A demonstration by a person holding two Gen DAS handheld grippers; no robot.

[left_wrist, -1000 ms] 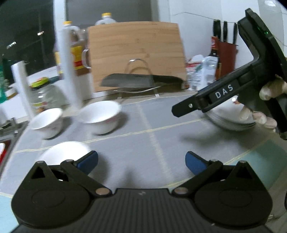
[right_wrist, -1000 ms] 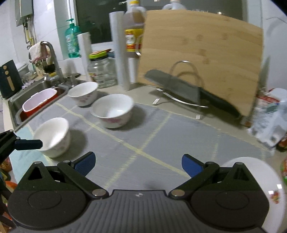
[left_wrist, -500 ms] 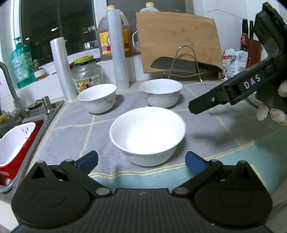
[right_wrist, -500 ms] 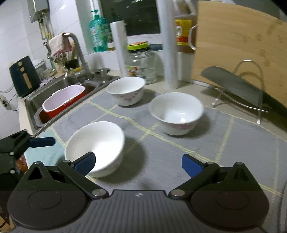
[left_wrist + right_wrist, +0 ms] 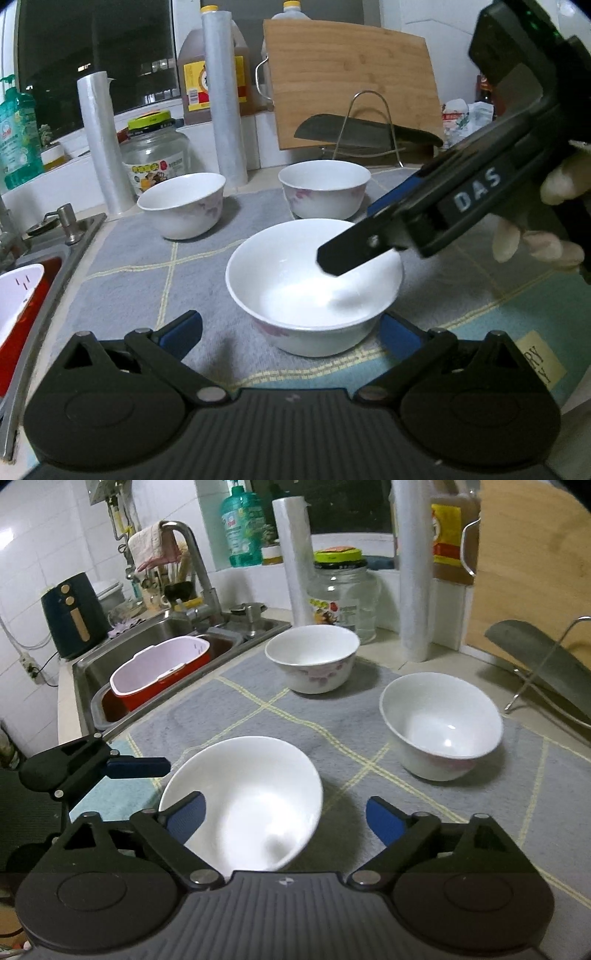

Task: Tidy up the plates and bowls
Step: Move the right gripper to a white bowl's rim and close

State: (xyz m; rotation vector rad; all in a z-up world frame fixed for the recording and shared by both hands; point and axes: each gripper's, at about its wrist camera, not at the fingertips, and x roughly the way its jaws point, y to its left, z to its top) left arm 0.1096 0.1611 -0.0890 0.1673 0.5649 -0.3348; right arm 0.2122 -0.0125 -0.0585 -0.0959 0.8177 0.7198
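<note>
Both grippers are closing in on the nearest white bowl, left gripper and right gripper gaping wide, jaws narrowing, gripping nothing.

Both wrist views look down, close, on the same near bowl, from opposite sides

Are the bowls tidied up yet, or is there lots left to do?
Nothing looks done yet: three bowls sit apart on the grey mat. In hand: the right hand-held gripper, jaws closing, straddles the nearest bowl's rim; the left hand-held gripper frames it, open. Left: the far bowl and right bowl.
</note>
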